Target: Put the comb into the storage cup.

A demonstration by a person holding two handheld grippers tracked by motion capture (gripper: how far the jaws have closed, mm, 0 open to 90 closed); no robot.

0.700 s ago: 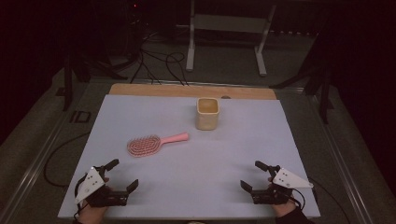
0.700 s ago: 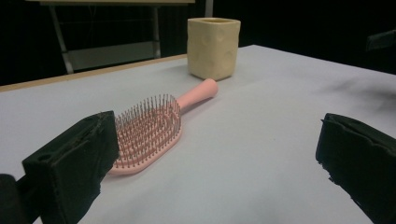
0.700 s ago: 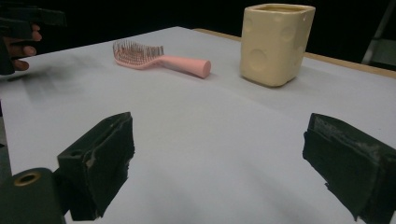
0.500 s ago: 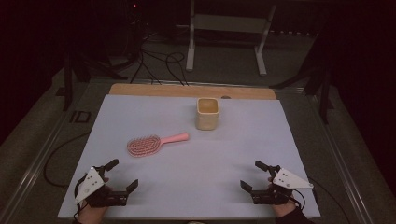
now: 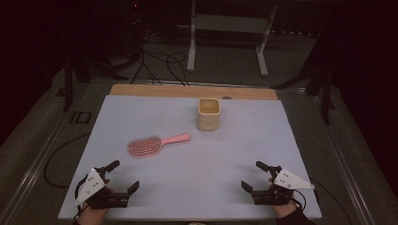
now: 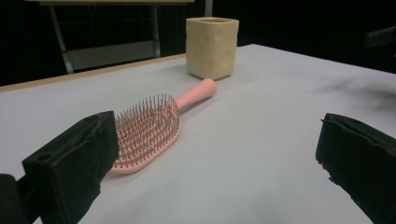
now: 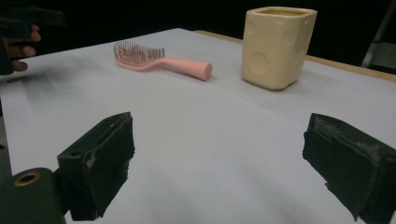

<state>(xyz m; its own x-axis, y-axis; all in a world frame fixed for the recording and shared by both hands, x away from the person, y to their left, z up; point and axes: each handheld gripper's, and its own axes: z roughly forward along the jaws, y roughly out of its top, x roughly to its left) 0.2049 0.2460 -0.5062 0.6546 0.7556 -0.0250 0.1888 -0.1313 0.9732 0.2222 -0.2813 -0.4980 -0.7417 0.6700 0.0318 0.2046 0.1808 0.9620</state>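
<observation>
A pink hairbrush (image 5: 155,143) lies bristles up on the pale table, its handle toward a cream square cup (image 5: 208,114) that stands upright behind it. The left gripper view looks along the hairbrush (image 6: 149,128) to the cup (image 6: 212,46). From the right gripper view the hairbrush (image 7: 161,59) lies left of the cup (image 7: 276,45). My left gripper (image 5: 124,176) rests open at the near left corner, nothing between its jaws. At the near right corner my right gripper (image 5: 255,176) stands open and empty too. Both are well short of the hairbrush.
The table (image 5: 244,154) has a wooden strip along its far edge (image 5: 192,91). Beyond it on the dark floor stand a metal stand (image 5: 229,28) and several cables (image 5: 159,61). In the right gripper view the other hand (image 7: 16,39) shows at far left.
</observation>
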